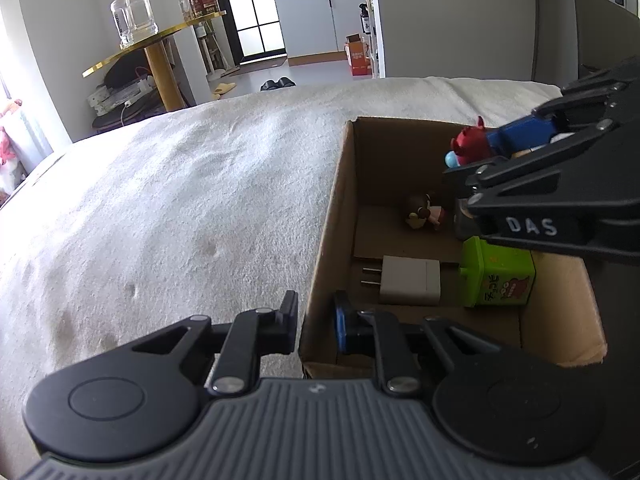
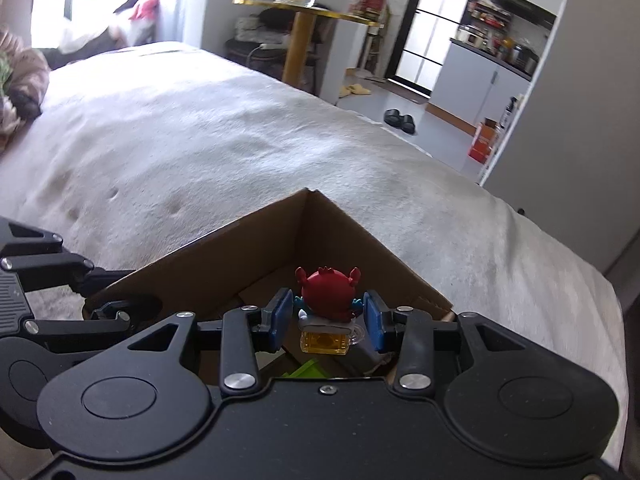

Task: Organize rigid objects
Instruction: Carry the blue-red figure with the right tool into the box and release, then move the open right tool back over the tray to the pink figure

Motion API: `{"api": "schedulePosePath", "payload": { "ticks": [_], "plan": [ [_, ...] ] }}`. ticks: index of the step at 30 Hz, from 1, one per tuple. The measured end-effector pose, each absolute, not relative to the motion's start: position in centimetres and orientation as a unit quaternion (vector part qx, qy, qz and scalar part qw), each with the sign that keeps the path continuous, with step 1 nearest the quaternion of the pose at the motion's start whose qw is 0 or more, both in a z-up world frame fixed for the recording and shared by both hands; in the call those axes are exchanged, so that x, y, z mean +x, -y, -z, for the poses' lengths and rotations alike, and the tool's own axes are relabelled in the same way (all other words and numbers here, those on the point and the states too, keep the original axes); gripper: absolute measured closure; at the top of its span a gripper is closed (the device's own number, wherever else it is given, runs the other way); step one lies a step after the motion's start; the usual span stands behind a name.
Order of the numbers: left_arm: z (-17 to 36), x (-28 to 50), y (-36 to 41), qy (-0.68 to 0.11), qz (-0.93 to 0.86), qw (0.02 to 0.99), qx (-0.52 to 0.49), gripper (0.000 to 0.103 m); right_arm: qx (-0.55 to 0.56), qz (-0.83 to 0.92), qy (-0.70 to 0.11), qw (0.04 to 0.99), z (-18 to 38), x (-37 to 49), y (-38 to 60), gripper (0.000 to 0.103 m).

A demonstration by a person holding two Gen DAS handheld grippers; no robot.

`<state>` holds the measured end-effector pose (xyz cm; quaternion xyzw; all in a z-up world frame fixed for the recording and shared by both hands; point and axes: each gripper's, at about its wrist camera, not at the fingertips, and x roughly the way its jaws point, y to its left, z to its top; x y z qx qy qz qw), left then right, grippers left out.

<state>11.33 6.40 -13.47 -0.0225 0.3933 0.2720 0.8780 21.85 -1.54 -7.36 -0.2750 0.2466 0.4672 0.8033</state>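
Box: you see an open brown cardboard box (image 1: 340, 216) on the white bed cover, flaps up.
Red figure: a small red horned toy (image 2: 328, 294) on a clear yellow base, upright, held above the box.
Charger: a white plug adapter (image 1: 410, 280) lies flat on the box floor, prongs pointing left.
Green box: a green printed carton (image 1: 498, 272) lies just beside the charger.
Doll: a small brown-haired figure (image 1: 426, 214) lies on its side, farther back.

White letters "DAS" stand on the black right gripper (image 1: 472, 160) at the right of the left wrist view. The green box (image 1: 498, 274) beneath it carries printed characters too small to read.
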Motion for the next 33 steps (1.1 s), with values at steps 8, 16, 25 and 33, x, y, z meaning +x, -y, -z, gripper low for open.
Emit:
{"api": "schedulePosePath", "payload": {
  "ticks": [8, 16, 25, 33],
  "plan": [
    [13.6, 11.5, -6.4, -0.396, -0.274, 0.876, -0.021, 0.085, -0.284, -0.459, -0.233, 0.809, 7.1, 21.4, 1.9, 0.055],
    [13.2, 11.7, -5.9, -0.395, -0.271, 0.878, -0.011, 0.081, -0.266, -0.415, -0.225, 0.840, 6.2, 21.6, 4.4, 0.018],
    [12.8, 11.9, -5.2, -0.395, -0.275, 0.877, 0.000, 0.059, -0.218, -0.377, -0.269, 0.859, 6.8, 22.2, 7.5, 0.018],
    [12.2, 11.9, -4.8, -0.389, -0.291, 0.874, 0.013, 0.045, -0.191, -0.354, -0.291, 0.868, 7.9, 22.5, 10.5, 0.016]
  ]
}}
